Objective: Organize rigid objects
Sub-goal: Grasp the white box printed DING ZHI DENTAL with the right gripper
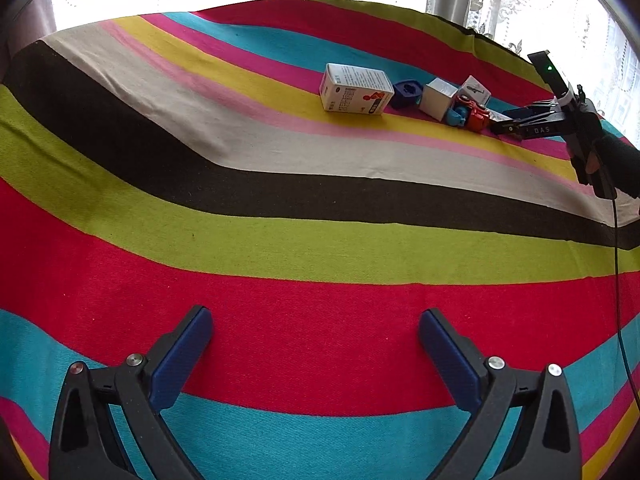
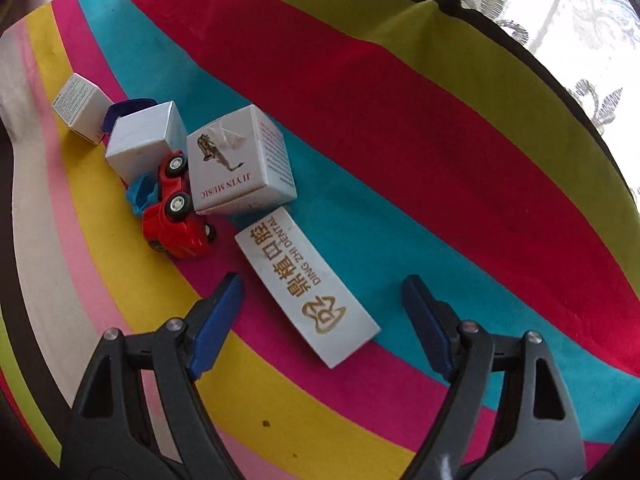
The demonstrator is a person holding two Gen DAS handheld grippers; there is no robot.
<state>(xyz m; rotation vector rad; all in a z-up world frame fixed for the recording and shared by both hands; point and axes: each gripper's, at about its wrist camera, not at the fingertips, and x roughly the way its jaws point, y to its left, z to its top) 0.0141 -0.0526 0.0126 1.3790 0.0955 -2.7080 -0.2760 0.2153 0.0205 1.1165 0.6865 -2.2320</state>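
Right hand-held gripper first: I have it hovering with both blue pads clear of everything, roughly half open, gripping nothing. The long white dental box lies flat on the striped cloth between the pads, its near end just ahead of them and slanted across my line. I'll place everything else from that box.

Touching its far end is the square white music box, tilted up on an edge. Just beside that, on the side away from the window, a red toy car lies on its side, wheels against the music box, with a blue plastic piece tucked against it. Beyond the car stands a plain white carton, then a dark blue holder, then a small printed carton farthest off.

My guess is the dental box is thin cardboard: light, stiff enough along its length, easily crushed across its faces, and a little slick. I'd take it across the narrow width near the middle, squeezing gently.

Left hand-held gripper sits well apart from the dental box, over bare cloth, opened fully and empty.
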